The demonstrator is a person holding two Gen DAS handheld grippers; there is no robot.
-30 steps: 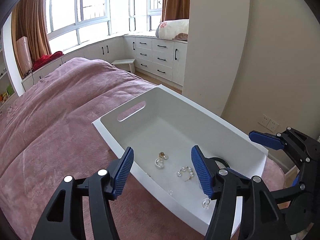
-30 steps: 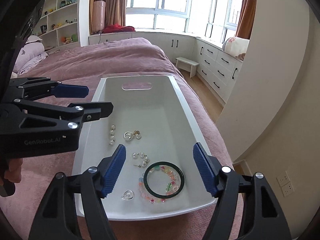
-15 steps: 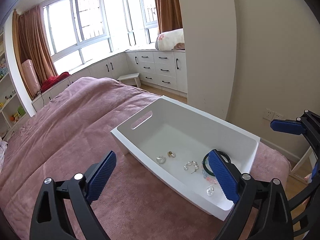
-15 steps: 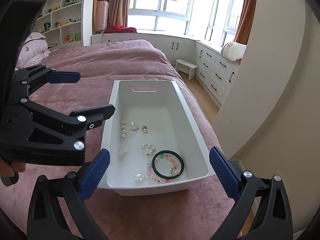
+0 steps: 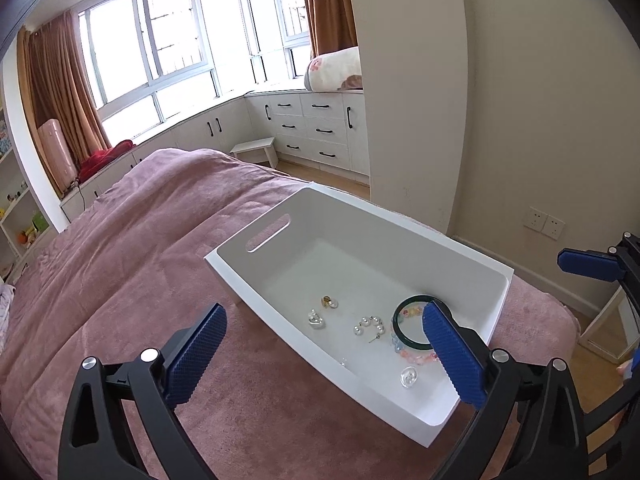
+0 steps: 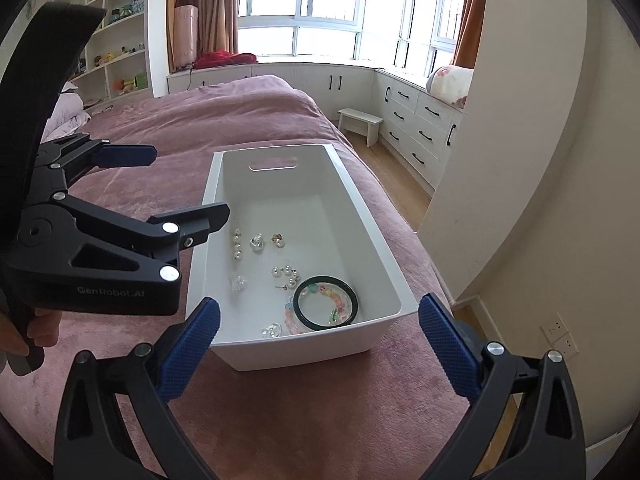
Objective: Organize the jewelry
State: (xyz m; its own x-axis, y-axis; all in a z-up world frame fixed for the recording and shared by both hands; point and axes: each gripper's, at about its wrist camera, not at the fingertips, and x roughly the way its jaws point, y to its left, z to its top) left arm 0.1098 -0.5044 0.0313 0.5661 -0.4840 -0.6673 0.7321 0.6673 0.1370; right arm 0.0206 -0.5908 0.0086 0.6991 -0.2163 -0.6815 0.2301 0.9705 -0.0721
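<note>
A white bin (image 5: pixel 476 256) (image 6: pixel 384 256) sits on the mauve bed cover. Inside lie a dark green bangle (image 5: pixel 404 312) (image 6: pixel 325 302), a coloured bead bracelet (image 6: pixel 320 293), pearl pieces (image 5: pixel 368 325) (image 6: pixel 237 243) and small clear earrings (image 5: pixel 409 376) (image 6: pixel 257 242). My left gripper (image 5: pixel 320 356) is open and empty, held above the bin's near side; it also shows in the right wrist view (image 6: pixel 184 184). My right gripper (image 6: pixel 318 348) is open and empty, in front of the bin's short end. One of its fingers (image 5: pixel 588 263) shows in the left wrist view.
The mauve bed cover (image 5: pixel 120 248) spreads left and behind. A cream wall (image 6: pixel 520 160) stands right of the bed. White drawers (image 5: pixel 320 128) and a small stool (image 6: pixel 360 122) lie beyond, with bookshelves (image 6: pixel 116 40) at far left.
Both grippers have pulled back and up from the bin and opened wider. The jewelry in the bin has not moved.
</note>
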